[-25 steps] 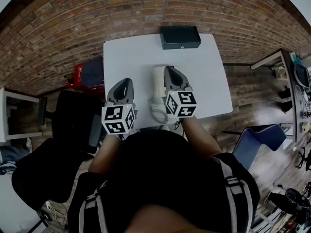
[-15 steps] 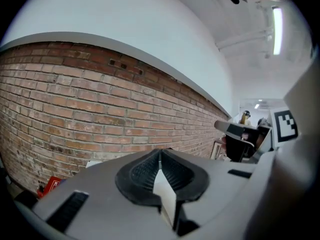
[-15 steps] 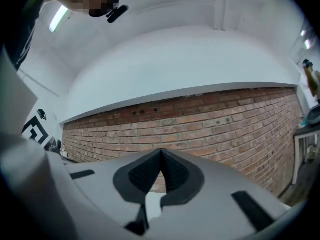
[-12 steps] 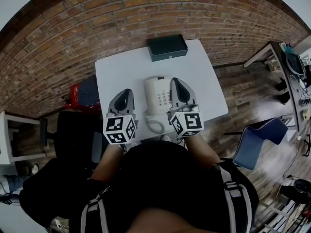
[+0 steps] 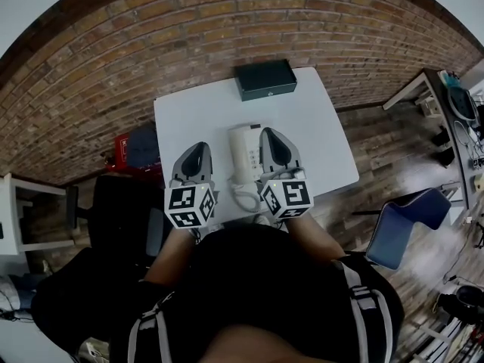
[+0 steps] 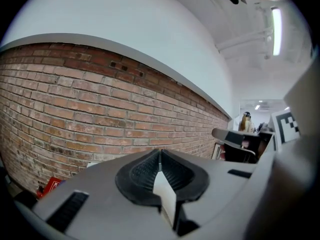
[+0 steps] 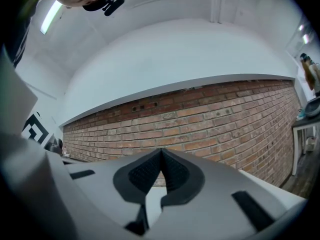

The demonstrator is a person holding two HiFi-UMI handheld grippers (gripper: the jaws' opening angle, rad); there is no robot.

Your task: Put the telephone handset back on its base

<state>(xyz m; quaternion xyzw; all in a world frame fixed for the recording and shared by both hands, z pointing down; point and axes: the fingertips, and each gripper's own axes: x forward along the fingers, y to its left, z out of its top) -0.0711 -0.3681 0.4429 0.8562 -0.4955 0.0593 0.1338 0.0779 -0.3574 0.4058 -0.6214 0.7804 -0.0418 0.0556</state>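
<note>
On the white counter (image 5: pixel 318 138) the telephone (image 5: pixel 243 156) lies about midway, set lengthwise away from the person. Its coiled cord (image 5: pixel 242 197) is looped at the near end, close to the counter's edge. The handset (image 5: pixel 239 146) appears to run along the telephone's left side, though the head view is too small to show whether it sits fully in its cradle. The right tongs (image 5: pixel 269 134) hang over the telephone's right side and cover that part of it; whether they touch it cannot be told. The left tongs (image 5: pixel 199 148) are just left of the telephone, apart from it, over bare counter. In each gripper view the ribbed pads meet along one seam with nothing between them. The left tongs (image 6: pixel 160 159) are closed and empty, and so are the right tongs (image 7: pixel 161 159); both look toward the brick wall (image 6: pixel 75 104) rather than down. A black box (image 5: pixel 265 79) sits at the counter's far edge, well apart from the telephone. A blue chair (image 5: pixel 401 233) stands on the floor to the right.
</note>
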